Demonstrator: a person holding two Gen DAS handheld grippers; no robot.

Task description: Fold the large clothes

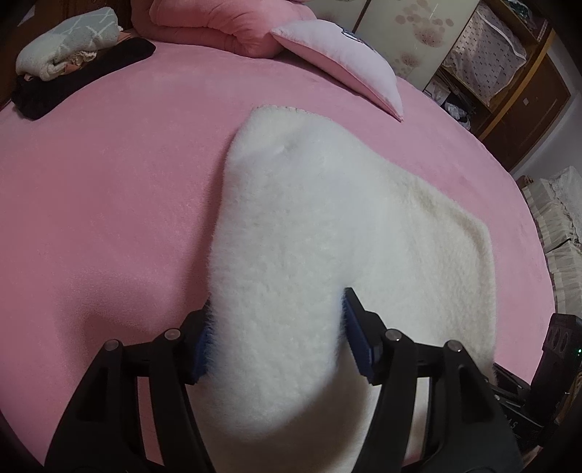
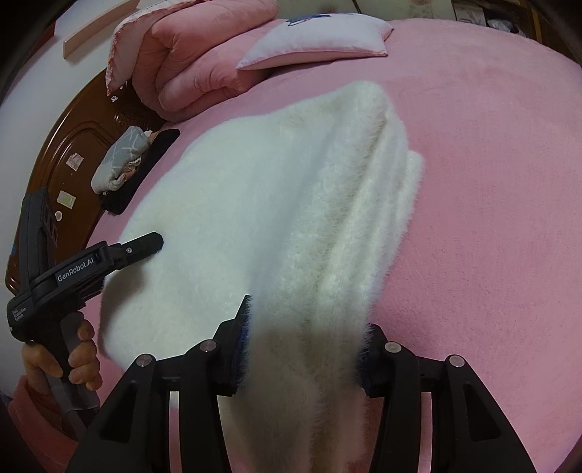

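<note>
A white fluffy garment [image 1: 327,218] lies across the pink bed sheet [image 1: 109,200], part of it folded over itself. My left gripper [image 1: 276,334] has a thick fold of it filling the gap, with fleece against both blue pads. In the right wrist view the same garment [image 2: 236,189] rises in a ridged fold into my right gripper [image 2: 305,338], which is shut on it. A finger of the left gripper [image 2: 145,243] rests on the garment's left edge, and a hand [image 2: 82,349] holds its handle.
A rolled pink quilt [image 1: 203,25] and a pale pink pillow [image 1: 345,62] lie at the head of the bed. A grey-white folded pile [image 1: 69,40] sits on a black cloth [image 1: 36,98] by the wooden headboard [image 2: 72,145]. A wooden cabinet [image 1: 527,94] stands beyond the bed's right side.
</note>
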